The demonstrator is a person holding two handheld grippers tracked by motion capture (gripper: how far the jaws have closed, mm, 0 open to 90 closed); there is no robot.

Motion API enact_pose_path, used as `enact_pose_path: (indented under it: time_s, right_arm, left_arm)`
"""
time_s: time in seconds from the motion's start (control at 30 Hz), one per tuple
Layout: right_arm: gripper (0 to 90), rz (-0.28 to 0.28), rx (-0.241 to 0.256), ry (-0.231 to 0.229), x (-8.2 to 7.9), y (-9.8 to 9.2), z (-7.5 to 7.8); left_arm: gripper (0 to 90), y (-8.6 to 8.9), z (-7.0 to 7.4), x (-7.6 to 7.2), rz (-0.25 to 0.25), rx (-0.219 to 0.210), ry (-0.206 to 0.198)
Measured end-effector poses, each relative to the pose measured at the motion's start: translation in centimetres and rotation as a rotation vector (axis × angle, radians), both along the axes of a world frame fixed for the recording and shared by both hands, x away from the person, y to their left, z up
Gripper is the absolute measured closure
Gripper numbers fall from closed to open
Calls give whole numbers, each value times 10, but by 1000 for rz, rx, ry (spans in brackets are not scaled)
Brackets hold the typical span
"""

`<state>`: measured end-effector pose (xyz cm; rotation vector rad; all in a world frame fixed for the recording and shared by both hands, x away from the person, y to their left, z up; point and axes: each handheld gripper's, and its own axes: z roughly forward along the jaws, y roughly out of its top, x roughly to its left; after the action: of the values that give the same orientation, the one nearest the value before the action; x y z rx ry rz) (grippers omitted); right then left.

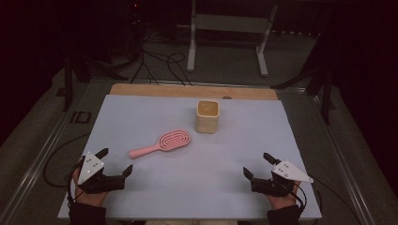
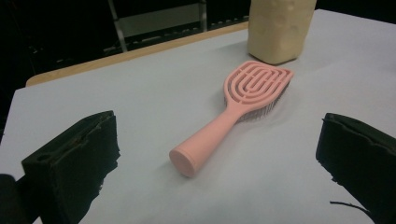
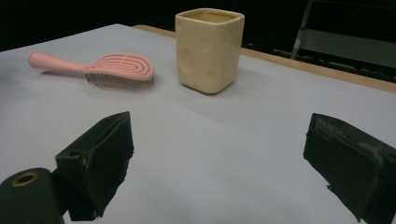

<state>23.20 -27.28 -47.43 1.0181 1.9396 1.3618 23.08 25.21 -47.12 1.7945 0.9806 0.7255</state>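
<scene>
Open worktop (image 1: 155, 190) between left tool (image 1: 115, 161) and right tool (image 1: 256, 165), both resting near the front edge with jaws spread wide and nothing between them. Just ahead of the left tool, a pink hairbrush (image 1: 162, 143) lying flat, handle toward it. Farther back near the middle, a cream cup (image 1: 207, 116) standing upright, just beside the brush head but apart from it.

Three cameras, one counter (image 1: 141, 117).
The high view looked forward and down from above the near edge. Each tool's camera sat low near the surface, looking between its jaws; both shared the pink hairbrush (image 2: 236, 109) and the cream cup (image 3: 209, 49) farther off.
</scene>
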Motion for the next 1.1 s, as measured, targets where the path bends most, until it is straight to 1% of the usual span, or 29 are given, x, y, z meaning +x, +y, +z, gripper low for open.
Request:
enact_pose_path:
  time_s: [0.1,0.4,0.77,1.1]
  right_arm:
    - [83,-3,5,3,0,0,-1]
    - [83,-5,21,11,2,-3,-3]
    - [83,-8,41,3,3,-5,-5]
    - [83,-12,39,7,5,-4,-7]
  left_arm:
    - [1,1,1,0,4,0,-2]
    - [1,3,3,-2,18,-24,-5]
    - [1,0,5,0,14,-30,-6]
    - [1,2,17,3,-9,-28,-12]
